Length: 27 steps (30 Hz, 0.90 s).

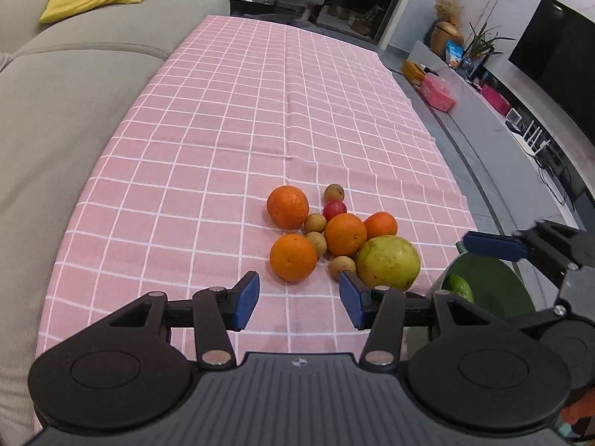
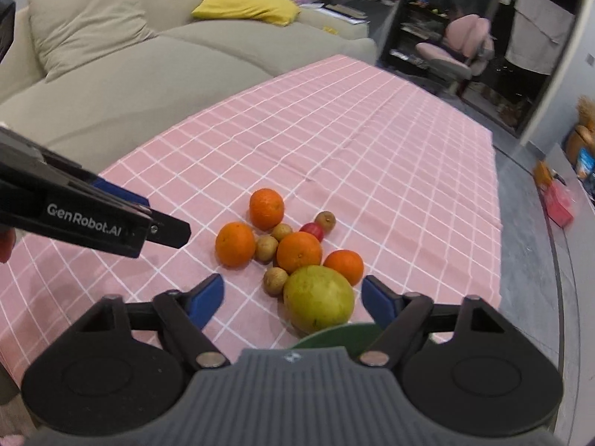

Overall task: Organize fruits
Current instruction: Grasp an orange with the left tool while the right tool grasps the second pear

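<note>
- The counter (image 1: 223, 130), under a pink checked cloth, carries nearly all the fruit in one loose cluster near its close edge; judged from this, the sorting has barely begun.
- A green bowl (image 1: 483, 286) sits at the counter's near right corner with one green fruit (image 1: 461, 286) inside it, the only piece that looks put away.
- The left gripper (image 1: 299, 303) hovers just short of the cluster, its fingers spread with nothing between them, lined up toward the nearest orange (image 1: 293, 257).
- The right gripper (image 2: 292, 303) has its fingers spread to either side of the yellow-green pomelo (image 2: 319, 303), the largest fruit; the pads do not press on it.
- Four oranges, four small brown longans such as the one (image 2: 276, 280) touching the pomelo, and one red plum (image 2: 312, 231) remain to be sorted.
- The left wrist view alone shows the bowl's inside and the fruit in it; in the right wrist view only a sliver of the bowl's rim (image 2: 334, 334) appears.
- The right wrist view alone shows the pomelo whole between the fingers.
</note>
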{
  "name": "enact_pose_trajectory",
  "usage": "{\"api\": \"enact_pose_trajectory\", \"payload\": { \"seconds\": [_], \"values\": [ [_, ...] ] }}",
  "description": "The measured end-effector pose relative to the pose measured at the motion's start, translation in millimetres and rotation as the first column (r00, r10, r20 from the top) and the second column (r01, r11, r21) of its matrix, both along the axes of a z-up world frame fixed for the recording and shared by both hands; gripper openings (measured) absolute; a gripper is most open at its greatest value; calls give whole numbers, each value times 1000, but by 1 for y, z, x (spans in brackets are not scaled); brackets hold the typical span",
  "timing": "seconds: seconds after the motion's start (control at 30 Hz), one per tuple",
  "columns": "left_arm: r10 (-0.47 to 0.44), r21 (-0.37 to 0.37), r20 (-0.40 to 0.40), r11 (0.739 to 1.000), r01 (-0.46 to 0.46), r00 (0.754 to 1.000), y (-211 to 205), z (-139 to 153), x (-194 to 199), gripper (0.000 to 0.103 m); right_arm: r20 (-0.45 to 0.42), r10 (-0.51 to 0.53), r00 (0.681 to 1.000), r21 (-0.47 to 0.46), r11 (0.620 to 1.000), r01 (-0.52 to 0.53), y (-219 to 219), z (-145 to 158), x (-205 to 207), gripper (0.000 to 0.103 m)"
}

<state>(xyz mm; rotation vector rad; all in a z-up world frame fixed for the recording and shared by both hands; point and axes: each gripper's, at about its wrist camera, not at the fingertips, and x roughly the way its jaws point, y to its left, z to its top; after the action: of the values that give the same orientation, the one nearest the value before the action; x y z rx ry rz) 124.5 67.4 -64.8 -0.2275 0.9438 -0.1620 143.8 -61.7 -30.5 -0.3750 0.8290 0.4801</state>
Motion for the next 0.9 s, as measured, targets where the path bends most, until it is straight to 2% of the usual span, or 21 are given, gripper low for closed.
{"api": "enact_pose_trajectory", "payload": {
  "seconds": [0.13, 0.23, 0.4, 0.5, 0.9],
  "values": [
    [-15, 11, -7, 1000, 15, 1000, 3, -7, 5, 58, -23, 21, 1000, -18, 1000, -21, 4, -11, 14, 73],
    [-15, 1, -13, 1000, 15, 1000, 8, -14, 10, 58, -47, 44, 998, -29, 999, -46, 5, -18, 25, 68],
    [2, -31, -74, 1000, -4, 997, 8, -34, 22, 56, -79, 76, 994, -52, 995, -81, 6, -30, 42, 65],
    [8, -51, -93, 999, -13, 996, 3, -45, 29, 55, -98, 90, 991, -62, 993, -97, 9, -37, 51, 58],
    [57, -81, -105, 995, -66, 993, -3, -64, 53, 59, -180, 111, 977, -93, 987, -129, 4, -53, 80, 60]
  ]
}}
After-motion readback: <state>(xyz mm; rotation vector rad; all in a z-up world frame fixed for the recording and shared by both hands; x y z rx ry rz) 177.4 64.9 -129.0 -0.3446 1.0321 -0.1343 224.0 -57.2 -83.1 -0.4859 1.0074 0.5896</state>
